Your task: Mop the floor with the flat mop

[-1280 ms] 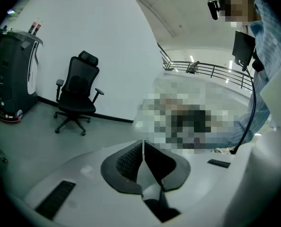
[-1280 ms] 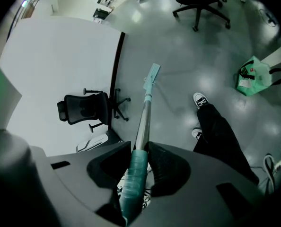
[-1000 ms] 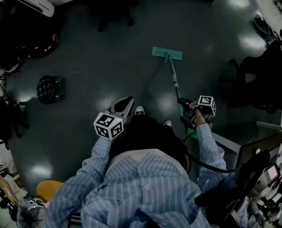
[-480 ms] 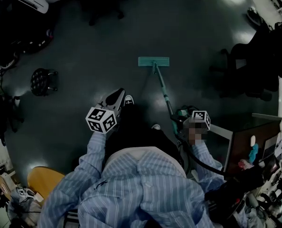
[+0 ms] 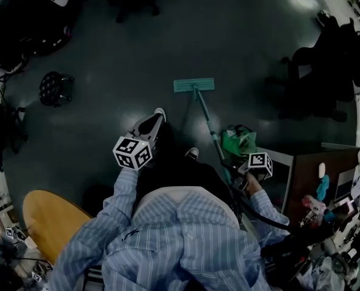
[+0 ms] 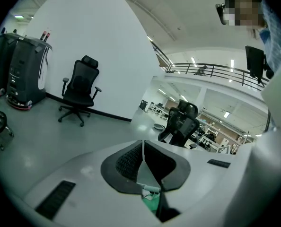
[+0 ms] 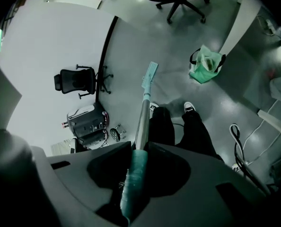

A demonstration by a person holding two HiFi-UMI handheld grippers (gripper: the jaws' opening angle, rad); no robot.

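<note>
Presently: right tongs (image 7: 139, 148) clamped on flat mop (image 5: 205, 117) handle; mop pad (image 5: 194, 85) flat on floor (image 5: 137, 53) beyond shoes (image 5: 160, 111); left tongs (image 6: 143, 150) pressed together.

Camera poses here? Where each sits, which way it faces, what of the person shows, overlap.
Head view: on head, facing steeply down at floor; shirt, arms, left claw, right claw, shoes.
Left gripper view: on left claw, facing across the room at an office chair; sleeve at right.
Right gripper view: on right claw, facing down the mop handle it grips; legs, shoes.
Shared: head and right views show mop head, green bag.
</note>
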